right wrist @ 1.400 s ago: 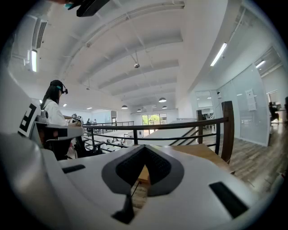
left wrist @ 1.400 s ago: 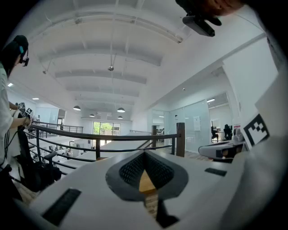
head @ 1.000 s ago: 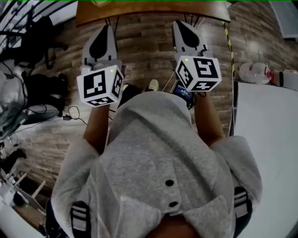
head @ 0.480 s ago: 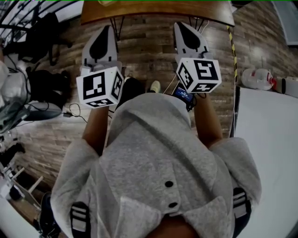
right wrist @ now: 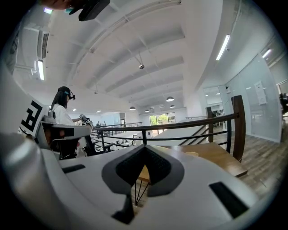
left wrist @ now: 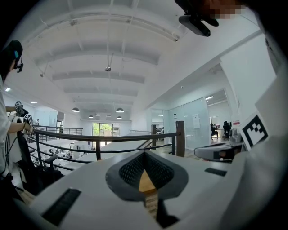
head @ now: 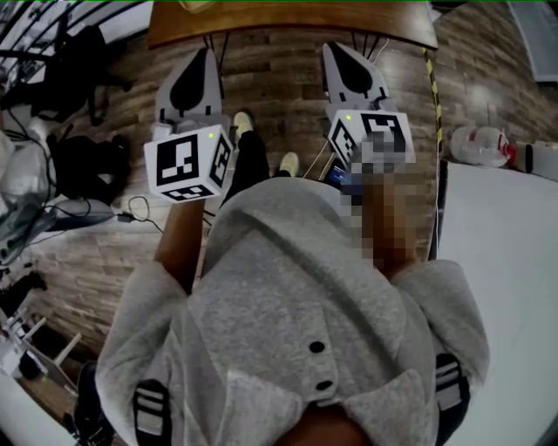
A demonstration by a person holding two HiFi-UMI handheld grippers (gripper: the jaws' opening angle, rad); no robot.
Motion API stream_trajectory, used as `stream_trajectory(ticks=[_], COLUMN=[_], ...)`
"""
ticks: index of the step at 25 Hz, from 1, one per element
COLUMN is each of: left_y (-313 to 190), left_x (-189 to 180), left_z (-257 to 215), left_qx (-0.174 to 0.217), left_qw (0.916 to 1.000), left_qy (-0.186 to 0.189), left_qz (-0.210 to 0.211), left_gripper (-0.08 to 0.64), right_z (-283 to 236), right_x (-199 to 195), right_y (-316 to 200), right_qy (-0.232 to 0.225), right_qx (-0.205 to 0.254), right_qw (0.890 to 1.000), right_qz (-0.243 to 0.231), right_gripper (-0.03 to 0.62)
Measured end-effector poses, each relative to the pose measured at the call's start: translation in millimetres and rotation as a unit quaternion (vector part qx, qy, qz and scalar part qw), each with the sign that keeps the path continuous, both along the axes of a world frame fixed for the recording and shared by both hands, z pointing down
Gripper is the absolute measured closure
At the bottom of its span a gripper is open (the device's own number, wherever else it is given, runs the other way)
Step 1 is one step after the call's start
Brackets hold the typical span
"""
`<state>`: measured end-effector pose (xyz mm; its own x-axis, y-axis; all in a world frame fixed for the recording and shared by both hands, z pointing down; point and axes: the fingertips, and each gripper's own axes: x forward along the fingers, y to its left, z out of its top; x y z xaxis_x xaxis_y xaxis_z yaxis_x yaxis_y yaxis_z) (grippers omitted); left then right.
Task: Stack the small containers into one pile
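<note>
Left hand-held gripper [head: 204, 57] and right hand-held gripper [head: 338, 50]: jaws pressed together, empty, short of wooden surface [head: 288, 24]. Only change: shoe [head: 242, 124] stepped forward beneath them. No small containers identifiable; pale object [right wrist: 192, 154] beyond right hand-held gripper. Stacking judged not begun.

Wooden worktop [head: 296, 22] on thin dark legs, bearing a pale object [right wrist: 192, 154]; plank floor [head: 270, 96] below carries a black bag [head: 83, 161].

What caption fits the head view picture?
Person in grey top holds the shut white left gripper and right gripper toward a brown wooden table.
</note>
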<state>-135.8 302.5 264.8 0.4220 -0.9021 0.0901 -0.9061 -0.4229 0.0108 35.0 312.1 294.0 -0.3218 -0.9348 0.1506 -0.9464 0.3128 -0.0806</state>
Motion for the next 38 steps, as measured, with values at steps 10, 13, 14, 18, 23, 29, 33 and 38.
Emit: stream_trajectory(ticks=[10,13,14,18,23,29,33,38], left_y=[-25.2,-34.4,-38.8,-63.2,-93.8,-140.2,-162.3,-186.6], left_x=[-11.1,-11.5,-12.0,-13.3,-22.4,-38.7,-47.9,-58.5], left_z=[2.0,3.2,4.1,9.2,16.7,23.5,29.3,30.7], left_qx=[0.005,0.006,0.005,0.001,-0.015,-0.024,-0.031,-0.035], left_qw=[1.0000,1.0000,1.0000,0.9999,0.9998,0.9997,0.9994,0.9993], left_qy=[-0.001,-0.001,-0.002,-0.012,-0.011,-0.005,0.002,0.000], left_qz=[-0.008,-0.006,-0.006,-0.004,-0.004,-0.010,-0.013,-0.014], left_gripper=[0.549,0.549,0.549,0.549,0.549,0.549,0.549,0.549], right_z=[2.5,3.3,4.5,6.7,10.0,14.9,16.2,21.3], right_x=[-8.8,-9.7,-10.1,-9.3,-15.6,-31.7,-39.3,-50.8], right_y=[-26.4,-36.5,-41.1,-66.9,-95.9,-140.4,-164.7,-192.4], right_qy=[0.017,0.018,0.019,0.020,0.019,0.023,0.020,0.014], right_qx=[-0.002,-0.003,-0.005,-0.012,-0.021,-0.031,-0.031,-0.040], right_qw=[1.000,1.000,1.000,1.000,1.000,0.999,0.999,0.999], right_qz=[-0.005,-0.005,-0.004,0.001,0.005,0.001,0.001,0.003], right_gripper=[0.581,0.581,0.581,0.581,0.581,0.581,0.581,0.581])
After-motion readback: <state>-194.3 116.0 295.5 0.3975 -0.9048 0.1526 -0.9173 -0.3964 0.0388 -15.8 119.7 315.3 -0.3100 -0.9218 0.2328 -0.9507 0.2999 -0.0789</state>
